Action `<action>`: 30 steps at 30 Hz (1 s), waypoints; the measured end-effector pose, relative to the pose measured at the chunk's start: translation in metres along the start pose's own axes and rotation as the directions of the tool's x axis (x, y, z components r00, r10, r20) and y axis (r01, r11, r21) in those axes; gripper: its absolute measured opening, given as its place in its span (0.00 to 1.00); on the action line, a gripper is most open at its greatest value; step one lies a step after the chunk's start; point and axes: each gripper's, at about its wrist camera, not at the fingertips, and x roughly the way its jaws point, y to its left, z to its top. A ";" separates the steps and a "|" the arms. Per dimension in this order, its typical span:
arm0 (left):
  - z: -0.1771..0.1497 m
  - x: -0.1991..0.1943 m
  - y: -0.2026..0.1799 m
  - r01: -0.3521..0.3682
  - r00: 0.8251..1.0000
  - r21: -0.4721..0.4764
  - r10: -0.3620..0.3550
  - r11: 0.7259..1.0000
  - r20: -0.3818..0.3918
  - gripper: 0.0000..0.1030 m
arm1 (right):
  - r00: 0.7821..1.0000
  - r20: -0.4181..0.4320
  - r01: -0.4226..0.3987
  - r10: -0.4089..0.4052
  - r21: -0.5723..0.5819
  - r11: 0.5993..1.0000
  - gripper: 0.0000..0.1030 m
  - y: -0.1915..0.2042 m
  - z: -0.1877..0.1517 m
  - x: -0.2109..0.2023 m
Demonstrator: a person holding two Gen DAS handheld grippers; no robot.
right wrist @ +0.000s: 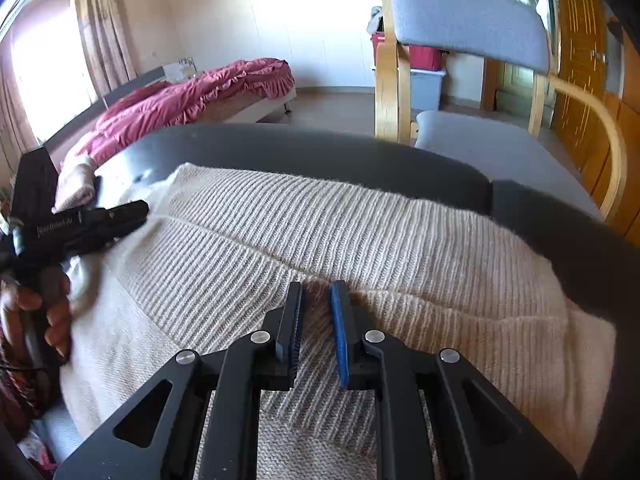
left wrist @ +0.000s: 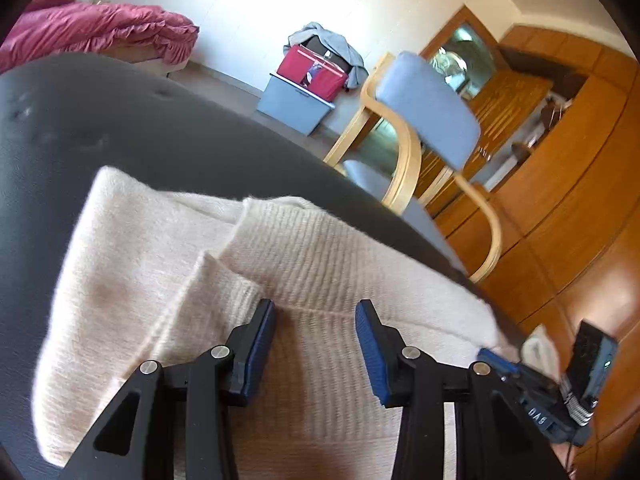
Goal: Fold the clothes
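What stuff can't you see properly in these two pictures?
- Left wrist view: the near part of the cream sweater is hidden under the left claw.
- Right wrist view: whether the nearly closed right claw pinches any knit; too dark between its pads.
- Right wrist view: the person's hand is blurred and cut off by the left edge.

Sweater (right wrist: 320, 232): cream rib knit, fuzzy. Table (left wrist: 120, 120): dark, matt. Chair (right wrist: 472, 20): gray cloth, glossy wood frame.
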 end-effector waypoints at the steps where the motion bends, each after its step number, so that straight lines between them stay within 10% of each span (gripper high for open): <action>1: 0.002 -0.006 0.000 -0.058 0.998 0.030 0.057 0.998 0.016 0.41 | 1.000 0.001 0.004 -0.004 -0.003 1.000 0.13 0.001 0.000 0.000; 5: 0.013 -0.037 0.008 -0.226 0.967 0.053 0.218 0.973 0.129 0.41 | 1.000 0.003 0.007 -0.007 -0.006 1.000 0.14 0.001 -0.001 0.001; 8: 0.013 -0.063 0.016 -0.111 0.974 -0.029 0.115 0.993 0.195 0.41 | 1.000 0.004 0.001 -0.001 0.000 1.000 0.14 -0.001 -0.001 0.002; 11: 0.009 -0.054 -0.003 -0.051 0.986 0.044 0.044 0.998 0.161 0.41 | 1.000 0.004 -0.005 0.005 0.006 1.000 0.14 -0.004 -0.002 0.002; 15: 0.002 -0.003 -0.025 -0.151 0.989 0.229 0.148 0.962 0.033 0.41 | 1.000 0.006 -0.015 0.015 0.014 1.000 0.14 -0.005 -0.004 0.000; 21: 0.019 0.011 0.016 -0.269 0.963 0.105 0.270 0.957 0.001 0.39 | 0.999 0.005 -0.039 0.038 0.035 0.999 0.14 -0.010 -0.003 0.001; 26: 0.010 -0.041 0.065 -0.071 0.993 -0.080 0.078 0.994 0.088 0.39 | 0.999 0.006 -0.043 0.043 0.040 0.998 0.14 -0.011 -0.003 0.002; 30: -0.013 -0.065 0.063 -0.086 0.989 0.004 0.085 0.996 0.117 0.40 | 0.999 0.006 -0.034 0.034 0.032 0.999 0.14 -0.008 -0.003 0.002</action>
